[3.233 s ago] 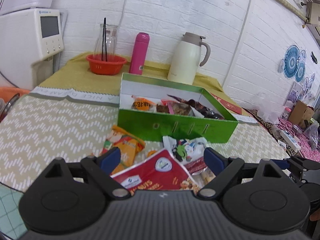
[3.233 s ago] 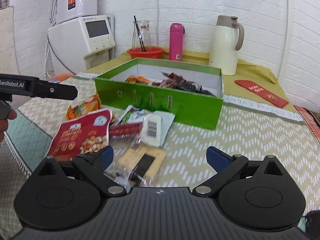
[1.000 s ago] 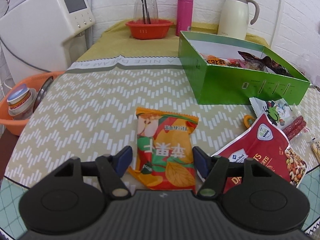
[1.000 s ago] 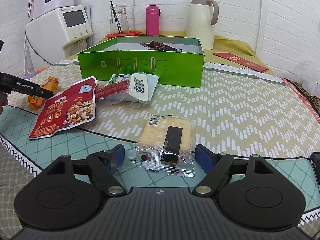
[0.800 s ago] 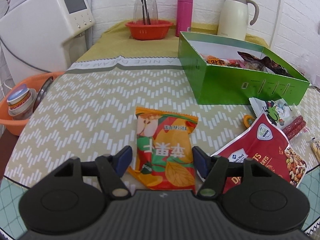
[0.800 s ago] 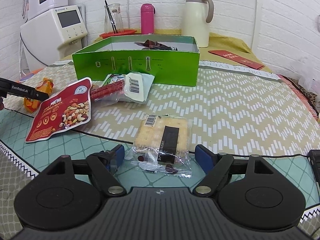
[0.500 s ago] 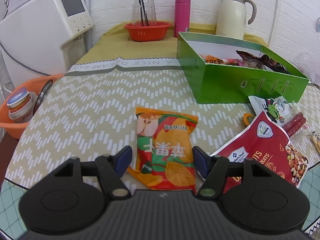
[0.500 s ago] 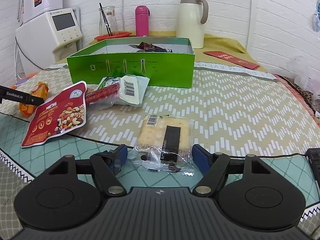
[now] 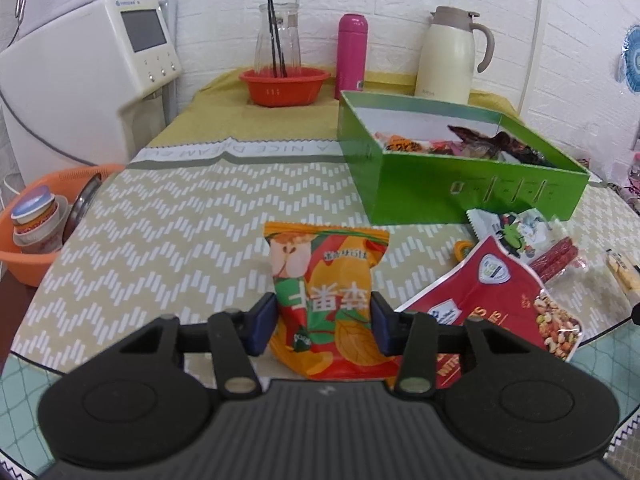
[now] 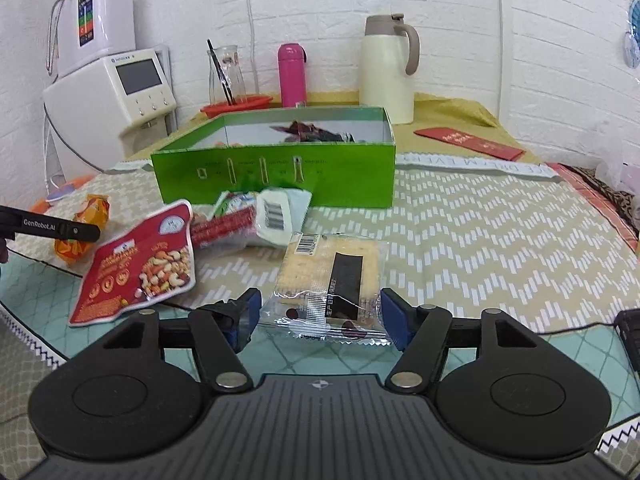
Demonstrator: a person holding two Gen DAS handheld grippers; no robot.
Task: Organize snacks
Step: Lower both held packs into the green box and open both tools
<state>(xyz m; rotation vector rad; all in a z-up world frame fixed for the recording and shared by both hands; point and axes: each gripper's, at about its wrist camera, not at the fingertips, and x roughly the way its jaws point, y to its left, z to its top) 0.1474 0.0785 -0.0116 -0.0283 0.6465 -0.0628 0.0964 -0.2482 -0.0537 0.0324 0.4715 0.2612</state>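
An orange fruit-snack packet [image 9: 326, 276] stands tilted up between the pads of my left gripper [image 9: 323, 320]. Its jaws are closing and both pads press its sides. From the right wrist view, that gripper [image 10: 52, 226] and the packet [image 10: 80, 240] show at the far left. A clear-wrapped cracker packet [image 10: 332, 276] lies flat on the cloth. My right gripper [image 10: 320, 312] is open around it, its pads just beside the wrapper's edges. The green box [image 9: 460, 196] [image 10: 276, 180] behind holds several snacks.
A red nut bag [image 9: 492, 292], sausage sticks [image 9: 554, 260] and a white-green packet [image 9: 516, 228] lie before the box. At the back stand a cream jug [image 9: 452, 52], pink bottle [image 9: 352, 56], red bowl [image 9: 284, 86] and white appliance [image 9: 80, 80]. An orange basket [image 9: 36, 240] sits off the table's left edge.
The left jaws have narrowed onto the orange packet, squeezing its sides and raising its top. The right jaws have narrowed slightly around the cracker packet.
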